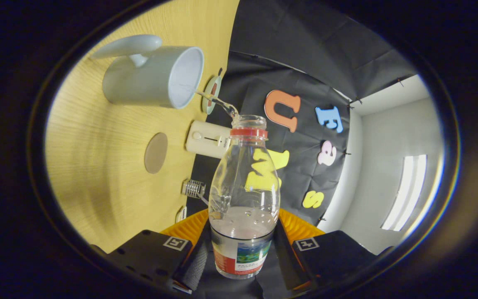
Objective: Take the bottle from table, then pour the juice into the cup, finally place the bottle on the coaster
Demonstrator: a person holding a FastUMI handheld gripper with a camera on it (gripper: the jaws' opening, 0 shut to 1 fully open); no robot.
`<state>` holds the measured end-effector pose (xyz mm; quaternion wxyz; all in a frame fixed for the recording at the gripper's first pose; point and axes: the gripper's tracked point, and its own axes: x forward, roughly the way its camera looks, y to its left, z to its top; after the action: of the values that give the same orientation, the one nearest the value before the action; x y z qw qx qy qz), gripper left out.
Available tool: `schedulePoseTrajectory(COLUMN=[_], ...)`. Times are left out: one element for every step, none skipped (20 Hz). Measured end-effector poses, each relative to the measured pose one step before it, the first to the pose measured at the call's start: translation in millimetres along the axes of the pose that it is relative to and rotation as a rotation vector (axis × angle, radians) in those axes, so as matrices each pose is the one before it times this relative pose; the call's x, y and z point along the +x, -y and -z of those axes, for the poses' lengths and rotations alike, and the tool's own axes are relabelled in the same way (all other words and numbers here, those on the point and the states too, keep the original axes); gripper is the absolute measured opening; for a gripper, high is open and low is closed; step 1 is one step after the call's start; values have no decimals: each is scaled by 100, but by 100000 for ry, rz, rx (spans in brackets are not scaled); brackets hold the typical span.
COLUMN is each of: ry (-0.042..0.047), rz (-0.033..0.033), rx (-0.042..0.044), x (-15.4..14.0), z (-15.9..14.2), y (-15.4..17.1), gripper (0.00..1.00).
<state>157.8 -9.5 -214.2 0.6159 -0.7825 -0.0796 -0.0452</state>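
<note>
My gripper (242, 245) is shut on a clear plastic bottle (244, 187) with a red neck ring and a printed label; both fingers press its lower body. The bottle is tipped over, and a thin stream of clear liquid (216, 101) runs from its open mouth into the white cup (152, 74), whose handle points away from the bottle. Some liquid still lies in the bottle near the fingers. A round brown coaster (156, 153) lies flat on the wooden table (93, 166), beside the cup and beyond my fingers.
A cream box with a button (206, 139) stands at the table's back edge by the booth wall. A small round dish (212, 94) sits just behind the cup's rim. A small metal wire object (193, 188) and a white item lie near the edge.
</note>
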Motion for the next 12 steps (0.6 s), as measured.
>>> schedulePoseTrajectory(ry=[152,196,-35,262,107,-111,-135,-23,417,82,-85,-507], rz=[1004,863,863,574,523,219,479,-120,374,478,-186,-200], rx=[-442,-243,-491,-337,-420,-248,-262,-143,-958,-730,-573,61], x=[77,291,-52,6,142,147,-186,323,151,94,-36,12], z=[45,56,218,17,-12,211,1,26,-85,-16,44,179], y=[638,511,385,293,348,81,133,524,449,166,-38,-140], gripper=[79,79,78,78,78,78,78,78,78,78,78,78])
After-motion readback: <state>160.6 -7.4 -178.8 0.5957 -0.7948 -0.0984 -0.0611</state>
